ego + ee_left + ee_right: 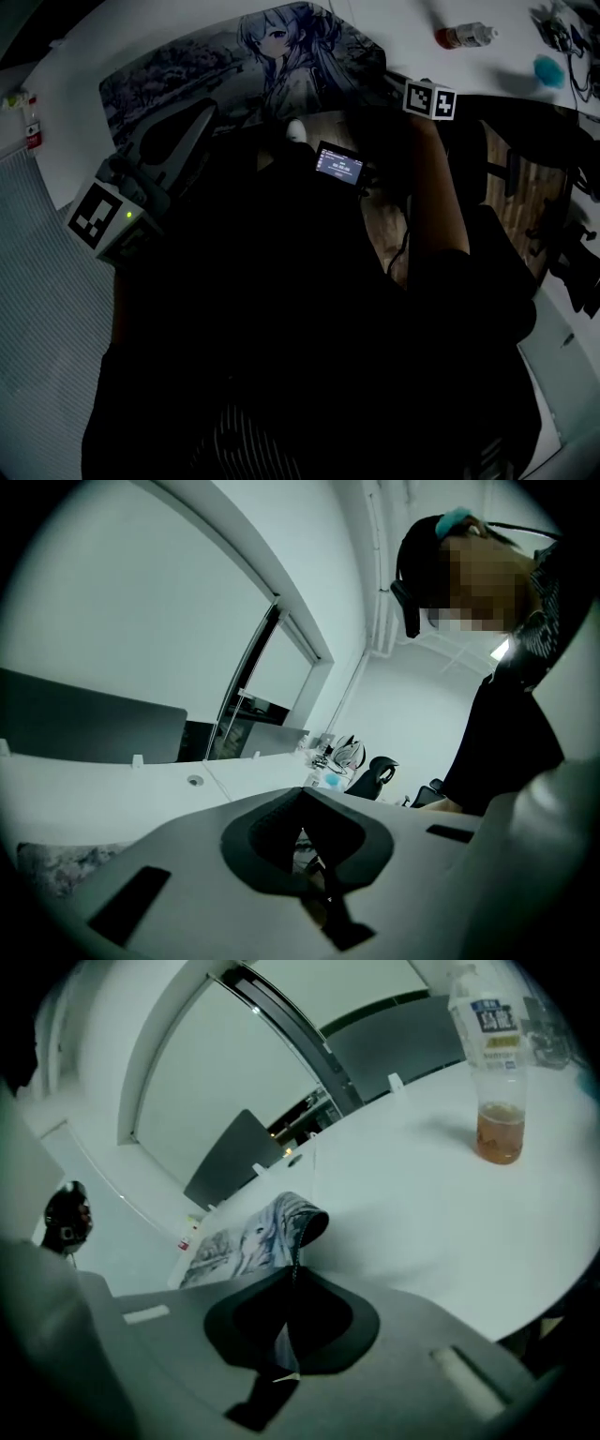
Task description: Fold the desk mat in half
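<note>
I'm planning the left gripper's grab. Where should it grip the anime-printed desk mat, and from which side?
Probably the near left corner of the anime-printed desk mat, approached low from the person's side: it lies flat on the white table, so only its thin edge fits between jaws, as at the right gripper.

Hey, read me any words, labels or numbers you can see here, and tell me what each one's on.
None can be read.
Bottle label: blue print, too blurred.
Small screen: lit lines, too small.
Marker cube: black-and-white squares, no words.
Desk mat: picture only.
</note>
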{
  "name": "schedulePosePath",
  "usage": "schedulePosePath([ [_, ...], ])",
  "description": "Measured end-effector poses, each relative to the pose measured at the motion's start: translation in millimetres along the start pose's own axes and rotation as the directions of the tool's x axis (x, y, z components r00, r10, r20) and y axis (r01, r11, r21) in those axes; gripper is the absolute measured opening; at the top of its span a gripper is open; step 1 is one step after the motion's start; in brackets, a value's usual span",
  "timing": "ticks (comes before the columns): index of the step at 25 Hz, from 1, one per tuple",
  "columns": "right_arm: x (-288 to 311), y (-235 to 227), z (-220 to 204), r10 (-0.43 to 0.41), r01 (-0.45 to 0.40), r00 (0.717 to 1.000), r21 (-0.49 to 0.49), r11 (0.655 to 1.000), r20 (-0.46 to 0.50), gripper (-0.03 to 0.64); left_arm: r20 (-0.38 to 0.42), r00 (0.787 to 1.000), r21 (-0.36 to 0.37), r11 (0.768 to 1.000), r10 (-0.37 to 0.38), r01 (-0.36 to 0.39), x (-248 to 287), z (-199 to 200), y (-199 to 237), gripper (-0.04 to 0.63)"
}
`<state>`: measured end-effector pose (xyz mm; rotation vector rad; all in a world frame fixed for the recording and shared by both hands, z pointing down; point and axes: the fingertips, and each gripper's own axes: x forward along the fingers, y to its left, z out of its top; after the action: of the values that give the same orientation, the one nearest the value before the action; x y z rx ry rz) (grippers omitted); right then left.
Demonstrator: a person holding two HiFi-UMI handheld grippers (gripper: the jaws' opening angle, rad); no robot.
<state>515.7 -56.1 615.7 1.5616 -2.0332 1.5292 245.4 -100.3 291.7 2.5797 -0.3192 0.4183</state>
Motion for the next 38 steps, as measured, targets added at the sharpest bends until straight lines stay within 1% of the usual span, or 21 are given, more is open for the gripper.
schedulePosePath([
  [2,-14,34,-8,0.071,-0.071,0.997,-0.012,0.997,-0.007,0.012,0.027,1.000,-0.025,1.000,0.008,-0.007,-21,-3,10,0.008],
  [4,-21,66,-12,0.119,-0.120,0.992,-0.021,0.993,-0.029,0.012,0.059,0.998,-0.053,0.999,0.000,0.003,-35,2,25,0.008],
  [5,-23,80,-12,0.137,-0.137,0.990,-0.009,0.991,-0.031,0.012,0.074,0.997,-0.061,0.998,-0.007,0.011,-40,7,34,0.008],
  [7,-23,108,-7,0.174,-0.174,0.985,0.059,0.983,0.001,0.012,0.101,0.995,-0.062,0.998,-0.026,0.032,-47,19,48,0.008],
  [10,-23,148,4,0.238,-0.256,0.965,0.195,0.947,0.113,0.012,0.125,0.989,-0.048,0.995,-0.078,0.085,-62,29,57,0.008],
  [12,-22,177,13,0.273,-0.327,0.936,0.259,0.909,0.222,0.012,0.134,0.982,-0.046,0.989,-0.131,0.138,-80,30,62,0.008],
  [14,-20,205,21,0.279,-0.400,0.892,0.332,0.854,0.355,0.012,0.151,0.973,-0.057,0.981,-0.177,0.187,-106,28,75,0.008],
  [16,-16,224,25,0.246,-0.459,0.841,0.395,0.796,0.482,0.012,0.183,0.961,-0.089,0.970,-0.209,0.228,-136,25,96,0.008],
  [18,-11,235,24,0.190,-0.495,0.795,0.436,0.752,0.576,0.012,0.213,0.951,-0.130,0.959,-0.222,0.253,-166,17,121,0.008],
  [20,-6,242,22,0.136,-0.509,0.763,0.459,0.728,0.632,0.012,0.220,0.949,-0.143,0.955,-0.225,0.259,-194,11,145,0.008],
  [21,-4,248,23,0.118,-0.506,0.757,0.463,0.728,0.642,0.012,0.217,0.950,-0.139,0.956,-0.224,0.257,-206,12,154,0.008],
  [22,-2,256,24,0.107,-0.496,0.759,0.464,0.734,0.642,0.012,0.214,0.951,-0.136,0.957,-0.223,0.255,-218,14,160,0.008],
  [24,1,274,26,0.091,-0.457,0.779,0.463,0.759,0.621,0.012,0.217,0.951,-0.140,0.957,-0.219,0.253,-241,20,168,0.008],
  [25,3,283,27,0.081,-0.430,0.792,0.459,0.778,0.605,0.012,0.220,0.951,-0.145,0.957,-0.216,0.251,-251,22,172,0.008],
  [27,8,302,33,0.070,-0.370,0.816,0.426,0.826,0.574,0.012,0.226,0.952,-0.155,0.957,-0.206,0.244,-269,22,181,0.008],
  [30,31,335,44,0.101,-0.300,0.850,0.317,0.900,0.517,0.012,0.254,0.950,-0.166,0.959,-0.182,0.228,-291,9,197,0.008],
  [33,63,373,50,0.164,-0.250,0.895,0.163,0.954,0.416,0.012,0.288,0.945,-0.194,0.957,-0.153,0.214,-304,-7,209,0.008],
  [35,87,405,56,0.219,-0.246,0.922,0.049,0.968,0.319,0.012,0.313,0.939,-0.232,0.947,-0.144,0.222,-310,-11,213,0.008],
  [36,101,418,56,0.228,-0.239,0.936,0.012,0.971,0.267,0.012,0.321,0.937,-0.245,0.943,-0.139,0.224,-314,-13,214,0.008],
  [38,136,442,50,0.213,-0.209,0.965,-0.042,0.977,0.155,0.012,0.326,0.939,-0.252,0.947,-0.112,0.200,-324,-18,220,0.008],
])
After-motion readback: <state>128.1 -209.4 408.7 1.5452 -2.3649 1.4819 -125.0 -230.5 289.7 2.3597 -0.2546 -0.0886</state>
